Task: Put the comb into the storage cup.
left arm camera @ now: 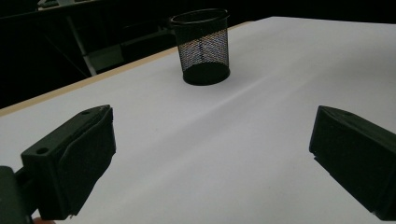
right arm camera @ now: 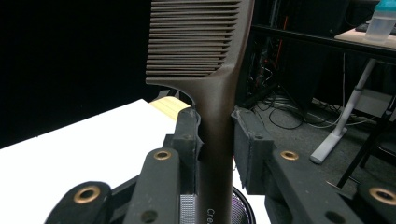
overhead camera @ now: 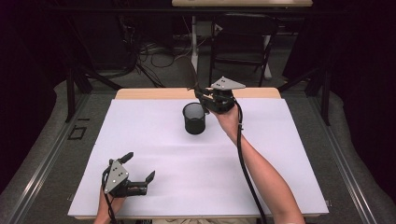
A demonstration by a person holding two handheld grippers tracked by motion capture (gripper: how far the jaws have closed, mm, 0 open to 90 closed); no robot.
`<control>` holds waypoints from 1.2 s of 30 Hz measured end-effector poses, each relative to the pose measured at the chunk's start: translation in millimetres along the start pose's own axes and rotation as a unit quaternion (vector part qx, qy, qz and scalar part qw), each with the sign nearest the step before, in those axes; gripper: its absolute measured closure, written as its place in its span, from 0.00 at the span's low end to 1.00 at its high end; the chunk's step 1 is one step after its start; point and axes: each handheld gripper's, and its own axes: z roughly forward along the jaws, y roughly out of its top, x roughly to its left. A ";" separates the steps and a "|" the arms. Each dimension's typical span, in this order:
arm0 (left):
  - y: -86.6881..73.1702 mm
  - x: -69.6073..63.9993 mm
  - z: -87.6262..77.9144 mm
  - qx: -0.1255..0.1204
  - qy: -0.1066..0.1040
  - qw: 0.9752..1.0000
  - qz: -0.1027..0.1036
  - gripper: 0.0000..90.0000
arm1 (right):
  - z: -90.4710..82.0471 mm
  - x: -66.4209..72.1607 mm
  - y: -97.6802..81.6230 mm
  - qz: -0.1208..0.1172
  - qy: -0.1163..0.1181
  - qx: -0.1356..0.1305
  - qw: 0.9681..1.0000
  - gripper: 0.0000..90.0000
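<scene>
at seven o'clock on the white table sheet (overhead camera: 154,154) the left gripper (overhead camera: 140,173) rests with jaws spread wide, nothing between them. at twelve o'clock stands the black wire-mesh cup (overhead camera: 194,118); just above it the right gripper (right arm camera: 215,135) clamps the dark brown plastic comb (right arm camera: 205,56) by its handle, teeth up. the comb looks light, stiff and smooth, so gripping the flat handle seems best.

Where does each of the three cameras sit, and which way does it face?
High view: above the person's side, looking forward and down at the white table; both forearms, left gripper, right gripper.
Left gripper view: low over the table, facing the black mesh cup; its open jaws.
Right gripper view: along jaws shut on a dark brown plastic comb.
Shared: the cup shows in all three.
</scene>
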 end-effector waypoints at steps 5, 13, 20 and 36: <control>0.0 0.2 0.0 0.001 -0.001 1.000 0.002 0.01 | 3.7 -0.2 0.3 0.003 0.001 -0.006 1.000 0.81; -0.1 0.3 -0.4 -0.001 -0.001 1.000 0.001 0.01 | 8.3 1.4 0.1 -0.001 -0.003 -0.015 1.000 0.81; -0.1 0.3 -0.4 0.000 -0.001 1.000 0.001 0.01 | 11.5 2.5 -0.9 -0.003 -0.005 -0.019 1.000 0.81; -0.1 0.4 -0.7 -0.001 0.000 1.000 0.001 0.01 | 22.4 5.1 -5.4 -0.007 -0.002 -0.024 1.000 0.81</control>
